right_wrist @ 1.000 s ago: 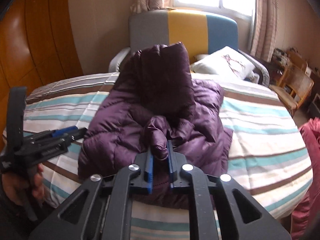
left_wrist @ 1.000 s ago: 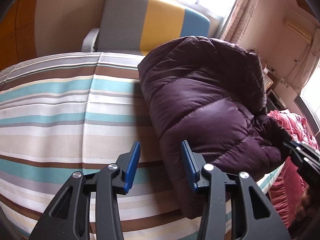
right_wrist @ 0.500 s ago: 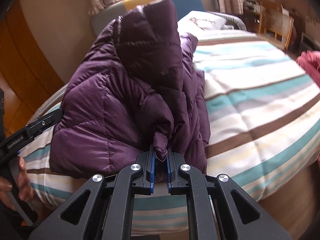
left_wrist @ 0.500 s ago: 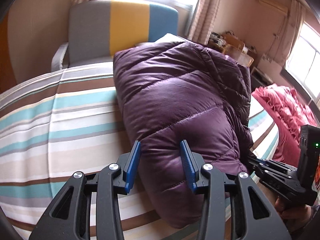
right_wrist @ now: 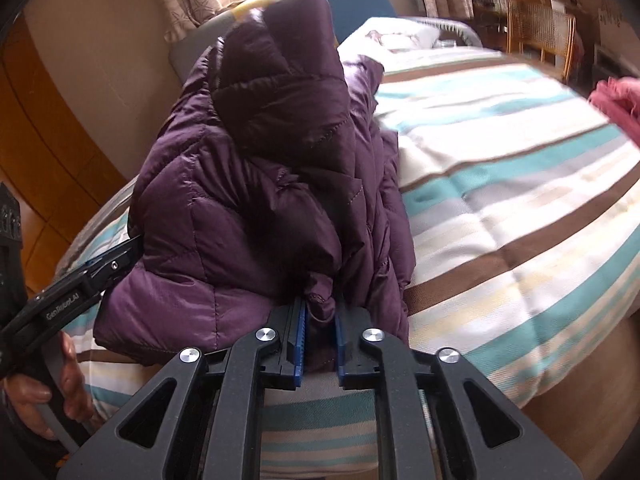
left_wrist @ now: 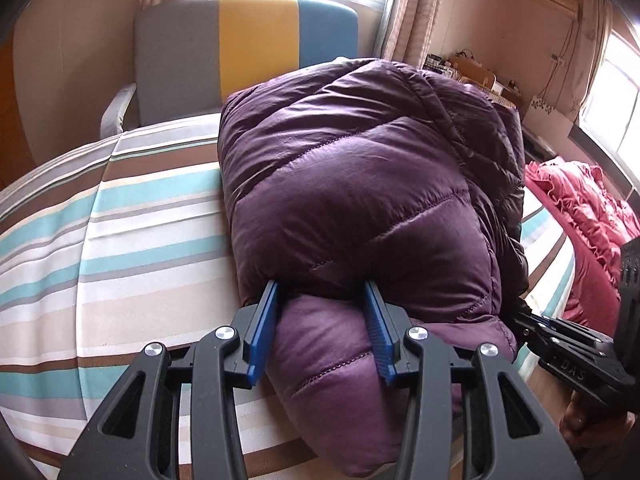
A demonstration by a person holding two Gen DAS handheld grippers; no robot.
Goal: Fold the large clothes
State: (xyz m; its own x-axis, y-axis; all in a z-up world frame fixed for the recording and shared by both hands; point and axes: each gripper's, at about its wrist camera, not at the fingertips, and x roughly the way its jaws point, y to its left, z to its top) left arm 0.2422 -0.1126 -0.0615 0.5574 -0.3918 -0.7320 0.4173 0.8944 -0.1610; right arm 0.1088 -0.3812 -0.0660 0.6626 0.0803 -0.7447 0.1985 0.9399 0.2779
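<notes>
My left gripper [left_wrist: 322, 320] straddles the near end of the purple down jacket [left_wrist: 360, 200], its blue pads pressed against a puffy roll of quilting bulging between them. My right gripper [right_wrist: 320, 320] has a small bunched fold of the same jacket between its pads, and its jaws are opening; I cannot make out whether the pads still pinch the fabric. The jacket lies folded in a bulky heap on the striped bedspread [right_wrist: 500, 184], near the bed's edge, and its far side is hidden behind its own bulk. A pink ruffled cloth [left_wrist: 580, 216] is cut off at the frame edge. Beyond stands a grey, yellow and blue headboard [left_wrist: 248, 48], partly covered by the jacket.
</notes>
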